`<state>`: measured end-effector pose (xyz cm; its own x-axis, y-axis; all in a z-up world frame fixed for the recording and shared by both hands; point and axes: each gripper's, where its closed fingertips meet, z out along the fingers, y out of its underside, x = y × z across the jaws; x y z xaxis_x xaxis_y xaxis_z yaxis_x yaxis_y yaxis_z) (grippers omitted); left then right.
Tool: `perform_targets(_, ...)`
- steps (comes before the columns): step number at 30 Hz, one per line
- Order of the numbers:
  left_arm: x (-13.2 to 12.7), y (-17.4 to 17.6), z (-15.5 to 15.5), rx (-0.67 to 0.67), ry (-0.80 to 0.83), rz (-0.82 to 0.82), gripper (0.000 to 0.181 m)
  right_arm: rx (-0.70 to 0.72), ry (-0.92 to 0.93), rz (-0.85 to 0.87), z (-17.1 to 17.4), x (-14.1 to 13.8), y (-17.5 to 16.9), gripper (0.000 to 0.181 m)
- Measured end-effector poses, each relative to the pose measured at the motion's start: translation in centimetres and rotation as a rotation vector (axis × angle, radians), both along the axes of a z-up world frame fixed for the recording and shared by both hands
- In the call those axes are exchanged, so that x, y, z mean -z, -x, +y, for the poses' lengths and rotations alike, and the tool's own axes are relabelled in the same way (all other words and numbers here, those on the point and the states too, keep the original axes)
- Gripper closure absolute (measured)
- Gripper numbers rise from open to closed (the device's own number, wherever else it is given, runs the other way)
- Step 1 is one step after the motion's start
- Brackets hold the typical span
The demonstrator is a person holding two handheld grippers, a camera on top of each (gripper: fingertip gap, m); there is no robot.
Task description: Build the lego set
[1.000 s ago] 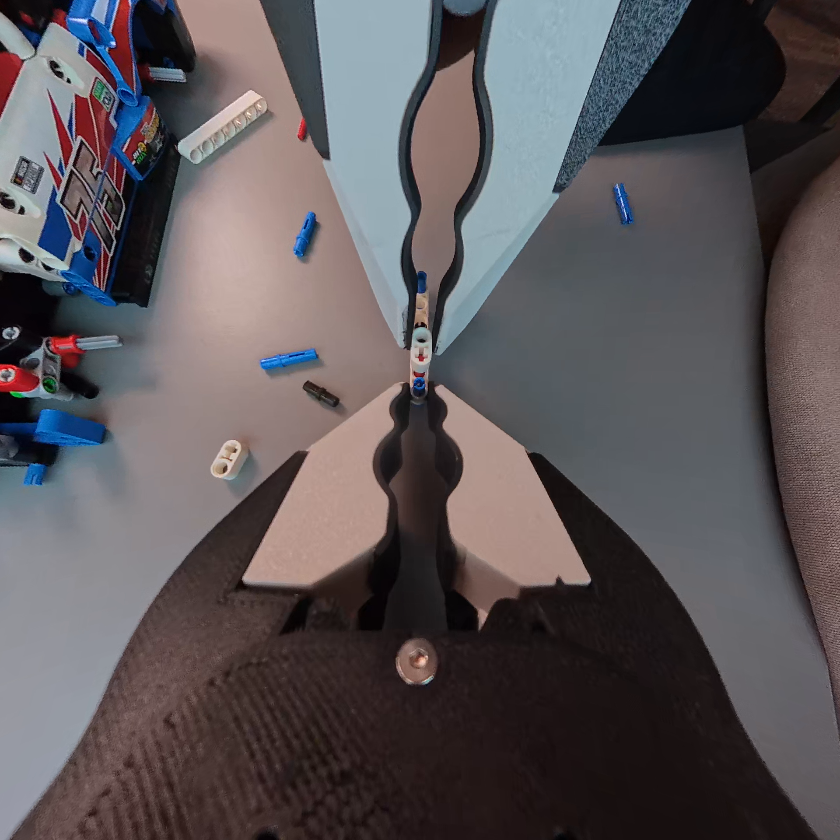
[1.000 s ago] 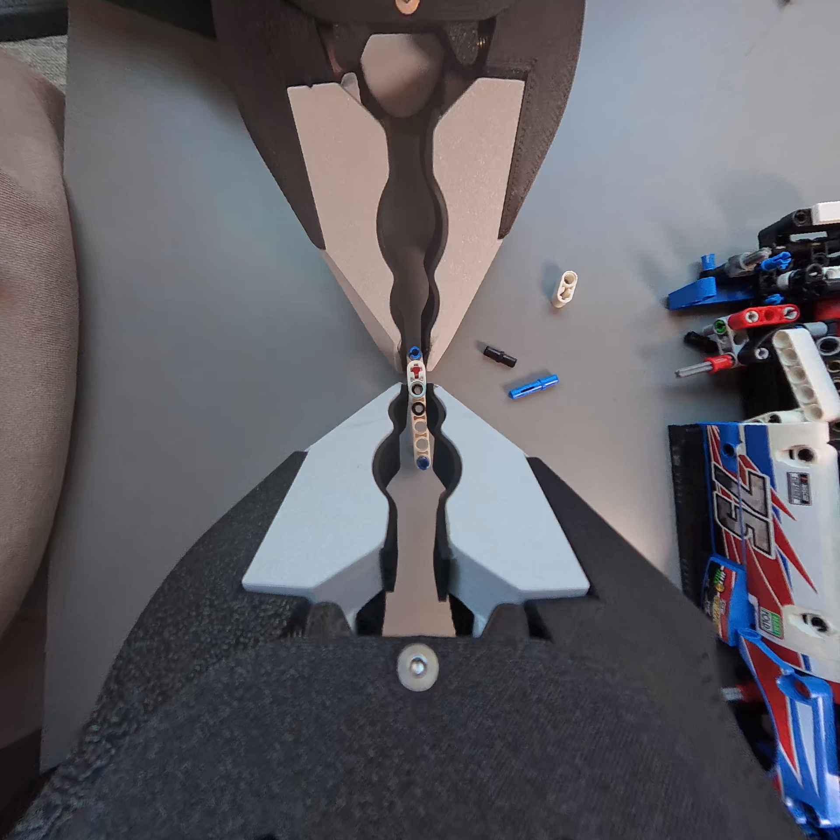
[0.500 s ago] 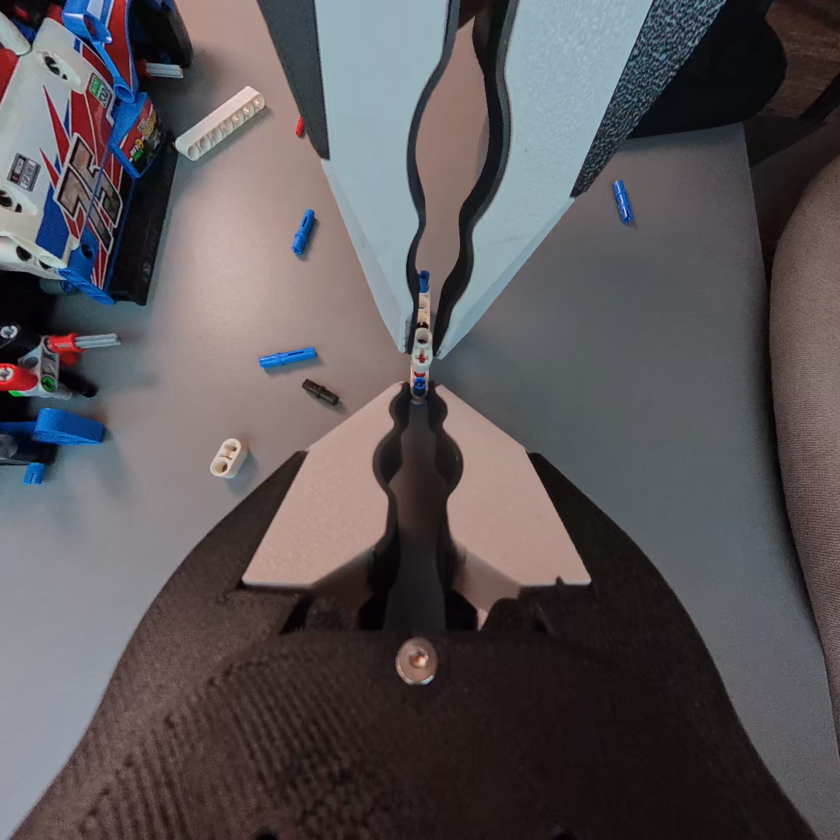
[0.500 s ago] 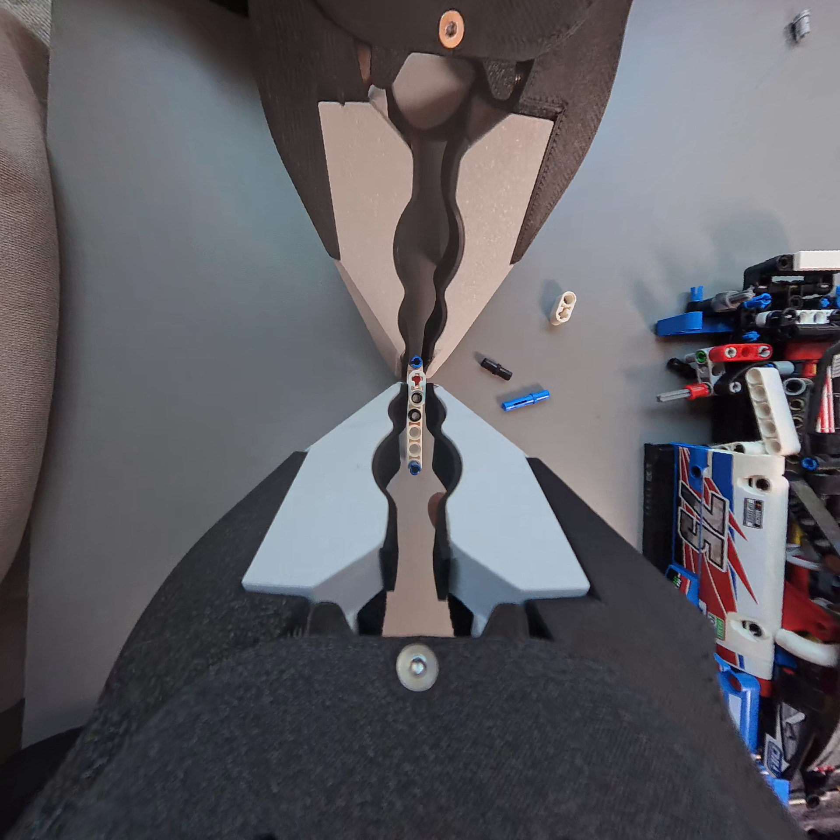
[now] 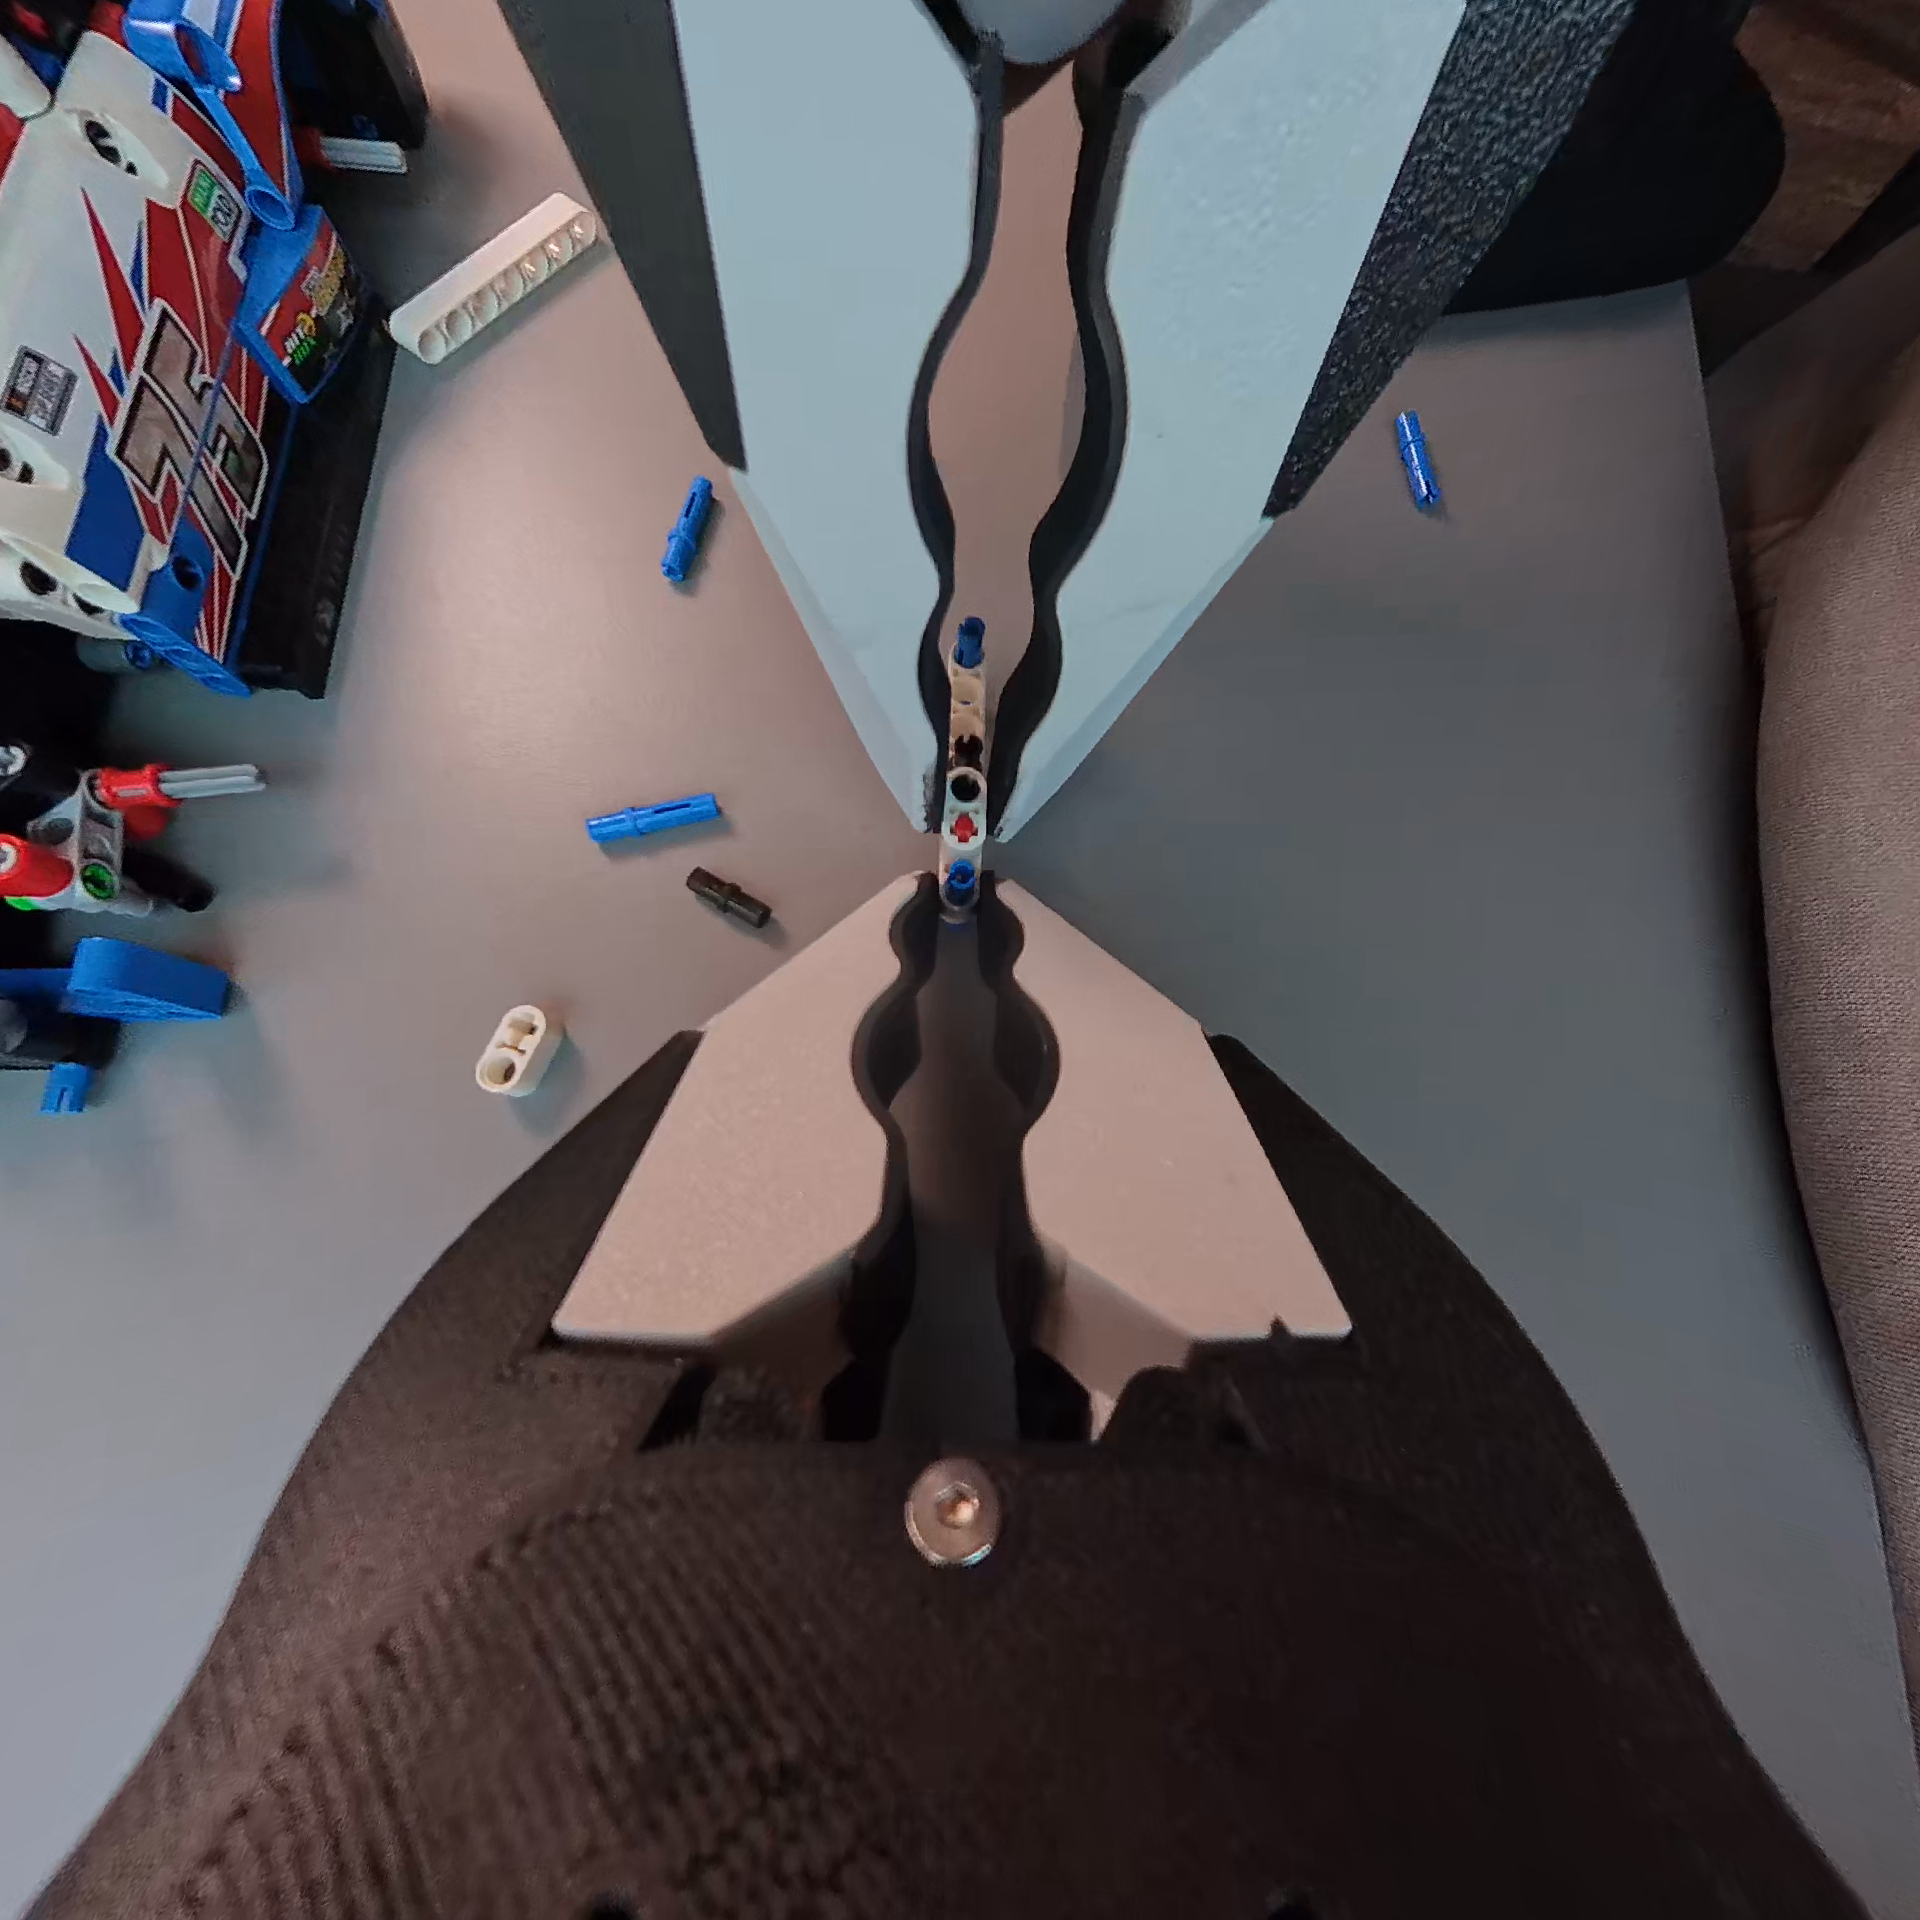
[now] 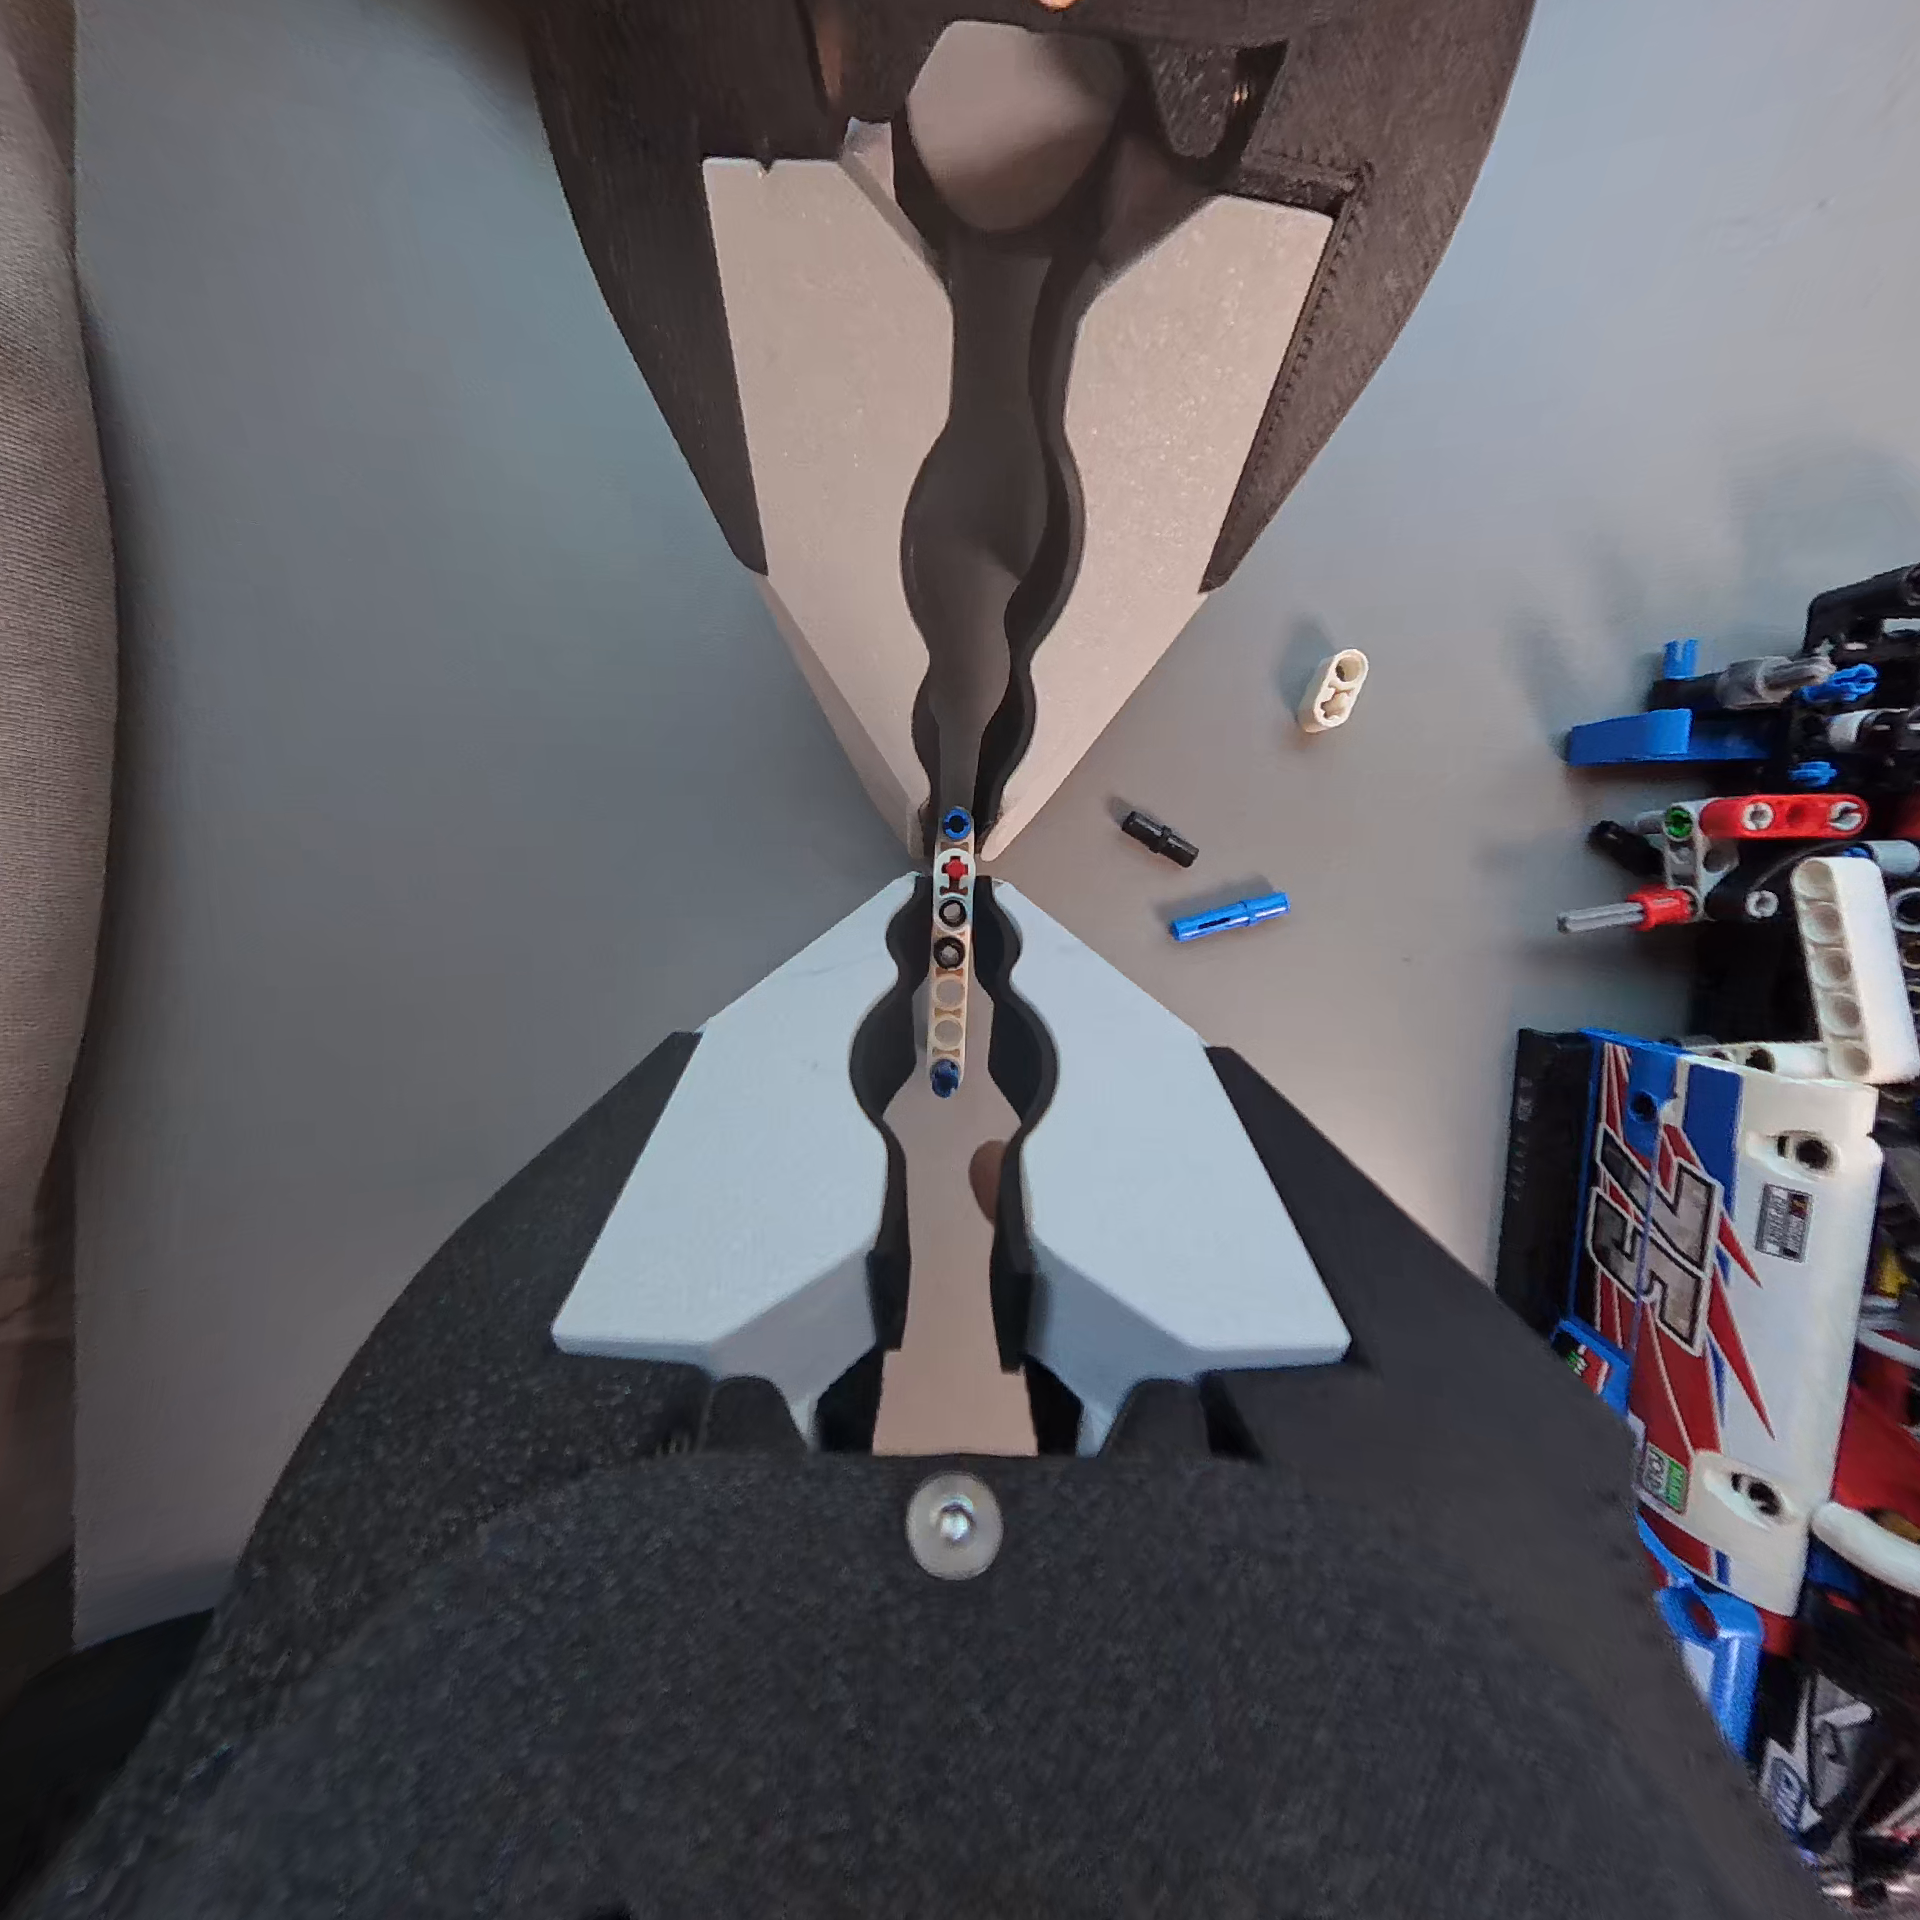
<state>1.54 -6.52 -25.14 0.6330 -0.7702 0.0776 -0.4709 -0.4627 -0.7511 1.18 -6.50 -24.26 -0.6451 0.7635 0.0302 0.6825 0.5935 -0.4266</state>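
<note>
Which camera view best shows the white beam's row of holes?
The right wrist view: the white beam lies nearly face-on between the right tongs, so its holes and pins read clearly. In the left wrist view the beam is foreshortened and partly hidden inside those far tongs.

Even, soft indoor light; faint shadows beside parts; fisheye stretch and blur at edges

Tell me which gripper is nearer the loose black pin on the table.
Left. The left gripper sits just beside the black pin; the right gripper is slightly farther, and both grip the white beam.
</note>
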Motion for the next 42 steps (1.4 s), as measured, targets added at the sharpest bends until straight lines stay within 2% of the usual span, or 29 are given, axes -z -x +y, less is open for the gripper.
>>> perform_targets(1, 0.0, 0.0, 0.0, -0.001, -0.002, 0.0, 0.175, -0.003, -0.006, 0.01, 0.0, 0.1, 0.0, 0.175)
perform_targets(2, 0.0, 0.0, 0.0, -0.001, -0.003, 0.003, 0.175, 0.001, -0.004, 0.021, 0.0, 0.0, 0.1, 0.175)
perform_targets(4, 0.0, 0.1, -0.1, 0.001, -0.004, 0.005, 0.175, -0.001, 0.011, 0.074, -0.1, -0.5, 0.2, 0.162)
perform_targets(7, 0.0, 0.1, -0.1, 0.0, 0.002, -0.002, 0.175, 0.029, 0.015, 0.124, 0.0, -1.4, 0.3, 0.167)
perform_targets(10, 0.0, 0.1, -0.1, 0.002, -0.002, 0.001, 0.175, 0.037, 0.001, 0.092, 0.2, -0.4, 0.0, 0.175)
perform_targets(18, -0.2, 0.1, 0.0, -0.006, 0.021, -0.046, 0.175, 0.038, -0.049, 0.143, 0.3, -0.3, 0.1, 0.173)
perform_targets(20, -0.8, 0.2, 0.2, -0.036, 0.058, -0.13, 0.176, 0.012, -0.095, 0.217, 0.5, -0.8, 0.2, 0.151)
perform_targets(22, -1.7, 0.3, 0.3, -0.068, 0.111, -0.252, 0.176, 0.005, -0.139, 0.334, 0.9, -2.1, 0.5, 0.14)
perform_targets(24, -2.9, 0.3, 0.5, -0.103, 0.186, -0.413, 0.176, -0.002, -0.244, 0.459, 1.8, -3.1, 0.8, 0.138)
perform_targets(26, -3.8, 0.2, 0.6, -0.12, 0.264, -0.559, 0.176, -0.027, -0.307, 0.513, 1.7, -3.1, 0.7, 0.135)
perform_targets(31, -4.9, -0.4, 0.1, -0.093, 0.385, -0.739, 0.176, -0.062, -0.371, 0.567, 1.0, -3.3, 1.1, 0.143)
perform_targets(32, -5.0, -0.5, 0.1, -0.091, 0.395, -0.749, 0.176, -0.072, -0.372, 0.575, 0.9, -3.4, 1.2, 0.151)
perform_targets(42, -4.8, -0.8, -0.1, -0.087, 0.409, -0.743, 0.176, -0.077, -0.328, 0.52, 0.6, -3.0, 0.7, 0.165)
